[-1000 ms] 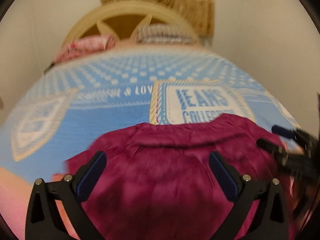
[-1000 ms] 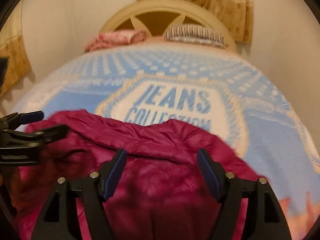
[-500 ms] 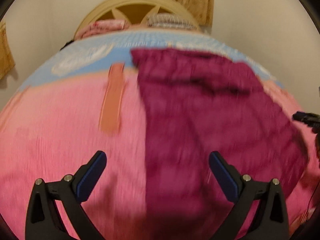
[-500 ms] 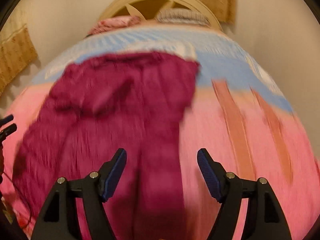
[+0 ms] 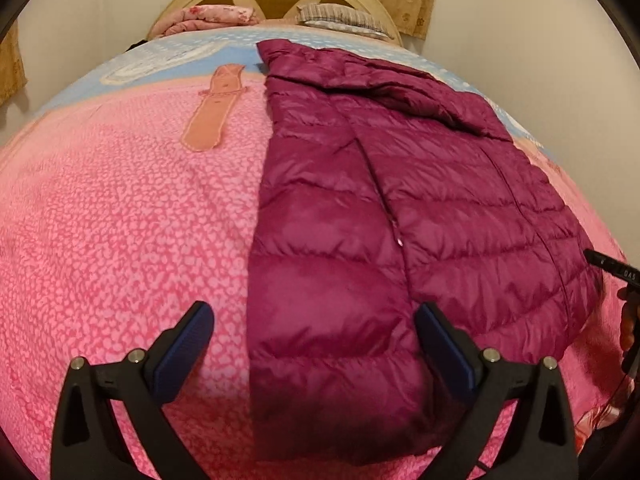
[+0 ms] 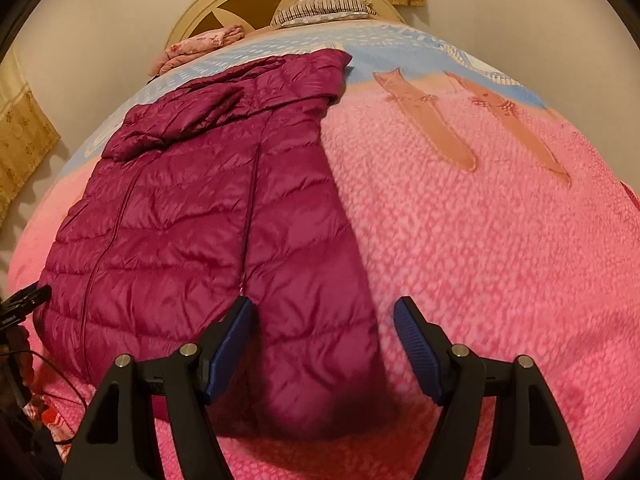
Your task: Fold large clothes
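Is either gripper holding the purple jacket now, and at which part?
Nothing is held. The left gripper and right gripper are both open above the purple jacket, which lies flat on the bed.

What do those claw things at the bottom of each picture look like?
Both match: the left gripper and right gripper have matte black angular frames with triangular cut-outs, silver round bolts, and ribbed blue pads lining each finger.

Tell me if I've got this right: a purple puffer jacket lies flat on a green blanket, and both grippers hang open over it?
Nearly. The blanket is pink, not green, as both wrist views show. The purple puffer jacket does lie flat on it, with the left gripper and right gripper open above it.
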Demonstrator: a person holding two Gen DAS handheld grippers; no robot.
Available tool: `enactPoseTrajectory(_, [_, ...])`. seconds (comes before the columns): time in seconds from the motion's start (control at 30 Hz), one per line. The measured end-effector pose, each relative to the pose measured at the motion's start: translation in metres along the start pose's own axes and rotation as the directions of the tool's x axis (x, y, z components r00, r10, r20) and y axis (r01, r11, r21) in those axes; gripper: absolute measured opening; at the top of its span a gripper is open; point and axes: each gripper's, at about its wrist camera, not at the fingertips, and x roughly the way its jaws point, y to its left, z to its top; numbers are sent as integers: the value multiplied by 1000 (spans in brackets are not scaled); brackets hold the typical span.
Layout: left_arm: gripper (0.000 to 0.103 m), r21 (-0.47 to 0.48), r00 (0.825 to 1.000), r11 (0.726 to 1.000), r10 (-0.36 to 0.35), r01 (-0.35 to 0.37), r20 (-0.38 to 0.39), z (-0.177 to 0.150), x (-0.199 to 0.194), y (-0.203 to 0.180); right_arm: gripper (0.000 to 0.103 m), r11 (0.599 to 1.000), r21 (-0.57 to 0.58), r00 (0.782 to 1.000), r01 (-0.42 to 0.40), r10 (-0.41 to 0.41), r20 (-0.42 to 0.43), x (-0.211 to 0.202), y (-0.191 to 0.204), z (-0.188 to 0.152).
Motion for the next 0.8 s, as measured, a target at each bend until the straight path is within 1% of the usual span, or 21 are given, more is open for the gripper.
enactPoseTrajectory(0.03, [93,6,1000,1000,-7,7,2,-3,-2,-2,46,1000,2,1000,-18,18,0,-1,1,-2])
enactPoseTrajectory(0.07, [86,11,1000,1000,-26,26,1,-4,-3,-3,40,999,10,999,-41,41,-3,-2,1,-4])
enactPoseTrajectory(0.1, [67,10,997,997,-76,76,-8,-6,-4,-4,31,998,16,998,-60,60,-6,-2,2,-6])
enactPoseTrajectory(0.13, [62,3,996,996,-85,85,-3,-8,-7,-5,25,997,16,998,-70,70,-5,-2,2,-7])
enactPoseTrajectory(0.17, [58,11,997,997,-79,79,4,-9,-9,-6,20,996,18,996,-85,85,-2,-4,3,-8])
enactPoseTrajectory(0.2, [48,29,998,997,-65,65,10,-10,-12,-8,13,994,21,995,-103,103,2,-6,4,-9])
enactPoseTrajectory(0.23, [31,58,999,997,-51,49,18,-11,-16,-11,9,993,21,993,-114,114,7,-8,4,-10])
enactPoseTrajectory(0.3, [12,70,997,995,-68,66,24,-11,-23,-11,7,991,12,991,-134,134,20,-14,7,-11])
enactPoseTrajectory(0.4, [8,74,993,992,-106,103,44,-10,-39,-10,5,985,11,984,-173,173,48,-28,9,-12])
enactPoseTrajectory(0.5, [8,96,988,988,-132,125,74,-11,-61,-11,4,979,5,976,-205,204,77,-46,10,-13])
enactPoseTrajectory(0.6, [8,91,977,980,-188,180,99,-10,-83,-6,4,972,9,968,-233,231,97,-65,8,-16])
enactPoseTrajectory(0.67, [8,85,966,971,-232,223,115,-10,-99,-2,4,967,15,961,-256,253,108,-77,5,-17])
enactPoseTrajectory(0.77, [8,88,954,964,-263,252,142,-8,-118,2,4,958,15,951,-285,281,130,-96,2,-18])
enactPoseTrajectory(0.8, [8,85,947,958,-282,272,153,-6,-125,3,4,956,16,948,-292,287,137,-101,1,-19])
